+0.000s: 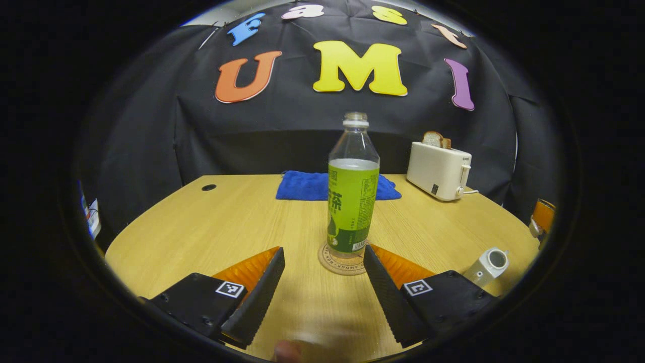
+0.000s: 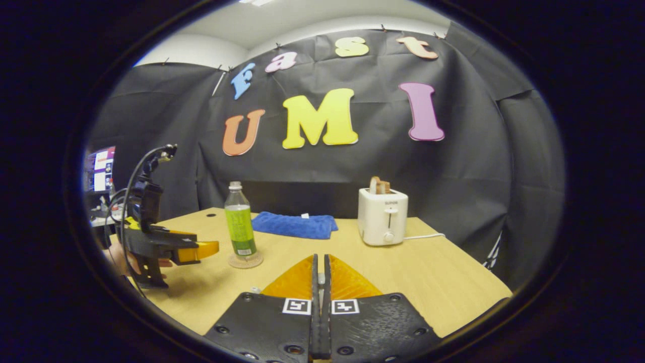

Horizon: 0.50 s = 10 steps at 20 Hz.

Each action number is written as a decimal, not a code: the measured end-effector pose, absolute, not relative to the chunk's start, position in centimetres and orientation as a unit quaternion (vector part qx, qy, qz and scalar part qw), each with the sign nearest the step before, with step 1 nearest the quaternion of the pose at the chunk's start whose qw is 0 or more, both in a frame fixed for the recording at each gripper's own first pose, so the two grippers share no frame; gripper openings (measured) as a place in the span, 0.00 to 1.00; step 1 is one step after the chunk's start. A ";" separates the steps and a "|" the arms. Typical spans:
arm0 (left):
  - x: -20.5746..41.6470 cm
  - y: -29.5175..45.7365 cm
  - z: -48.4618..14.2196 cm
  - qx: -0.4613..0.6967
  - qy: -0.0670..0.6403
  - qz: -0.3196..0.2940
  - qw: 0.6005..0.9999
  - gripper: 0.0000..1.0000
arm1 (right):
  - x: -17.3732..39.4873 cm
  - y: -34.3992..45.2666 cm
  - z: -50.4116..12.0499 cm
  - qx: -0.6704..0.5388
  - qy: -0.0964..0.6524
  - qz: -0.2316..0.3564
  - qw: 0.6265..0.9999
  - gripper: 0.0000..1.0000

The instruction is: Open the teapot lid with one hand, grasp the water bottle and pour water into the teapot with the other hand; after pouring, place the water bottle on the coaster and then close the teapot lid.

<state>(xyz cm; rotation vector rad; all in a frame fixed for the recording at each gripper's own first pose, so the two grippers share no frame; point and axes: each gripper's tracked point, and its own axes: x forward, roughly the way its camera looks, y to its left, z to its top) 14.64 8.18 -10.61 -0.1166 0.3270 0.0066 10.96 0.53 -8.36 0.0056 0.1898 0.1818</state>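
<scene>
The clear plastic water bottle with the green label (image 1: 352, 196) stands uncapped on the round cork coaster (image 1: 338, 263) between the left gripper's (image 1: 322, 282) wide-open jaws — a nudge could spill it — while the right gripper (image 2: 319, 282) appears clamped on something small, probably the teapot lid.

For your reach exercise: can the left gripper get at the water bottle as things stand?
Probably yes: the left gripper is open, facing the water bottle on its coaster, with bare table between.
</scene>
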 end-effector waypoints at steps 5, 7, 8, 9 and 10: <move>9.1 10.9 -7.4 -0.059 0.119 0.042 0.990 0.98 | 13.0 3.6 -9.1 -0.003 0.098 0.130 0.987 0.00; 7.5 11.8 -6.6 -0.049 0.105 0.056 0.992 0.98 | 13.5 4.4 -9.9 -0.003 0.104 0.140 0.985 0.00; 7.0 12.2 -6.4 -0.045 0.101 0.063 0.992 0.98 | 13.5 4.7 -10.4 -0.004 0.106 0.143 0.984 0.00; 6.4 12.4 -6.3 -0.043 0.099 0.067 0.992 0.98 | 13.7 5.0 -10.8 -0.006 0.108 0.145 0.983 0.00; 6.0 12.5 -6.1 -0.042 0.096 0.070 0.992 0.98 | 13.7 5.1 -11.5 -0.009 0.112 0.147 0.983 0.00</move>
